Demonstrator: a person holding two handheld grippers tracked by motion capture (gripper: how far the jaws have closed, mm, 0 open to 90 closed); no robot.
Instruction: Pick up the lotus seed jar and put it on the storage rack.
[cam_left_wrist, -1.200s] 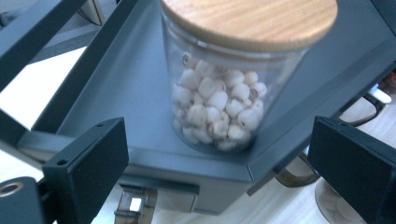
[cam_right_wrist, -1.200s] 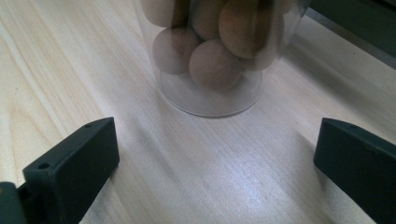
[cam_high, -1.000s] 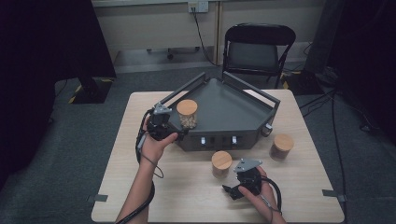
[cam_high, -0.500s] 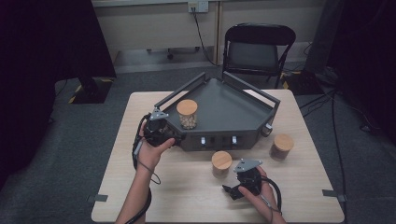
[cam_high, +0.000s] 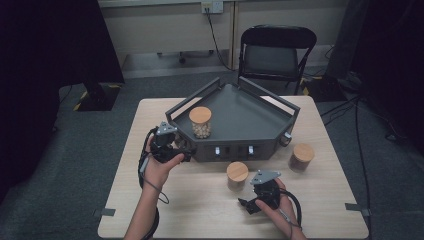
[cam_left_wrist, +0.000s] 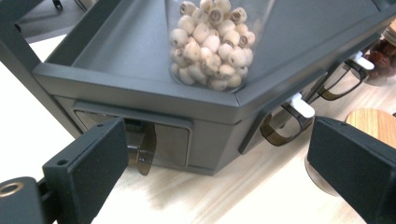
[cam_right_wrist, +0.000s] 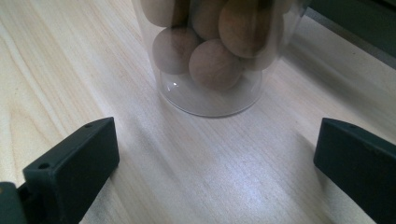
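Left gripper (cam_high: 181, 150) held low, jaws wide apart, right gripper (cam_high: 248, 205) level, jaws spread, nothing gripped

High view overhead, facing forward-down; tool views close, low; tray (cam_high: 235, 117) shared with left view

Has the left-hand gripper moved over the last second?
Yes. The left gripper has pulled back from the jar in the tray, toward the table's near edge.

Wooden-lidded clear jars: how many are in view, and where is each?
3. One clear jar of pale beads stands in the dark grey tray; one clear jar of brown balls stands on the table before the tray; one jar of dark contents stands by the tray's right corner.
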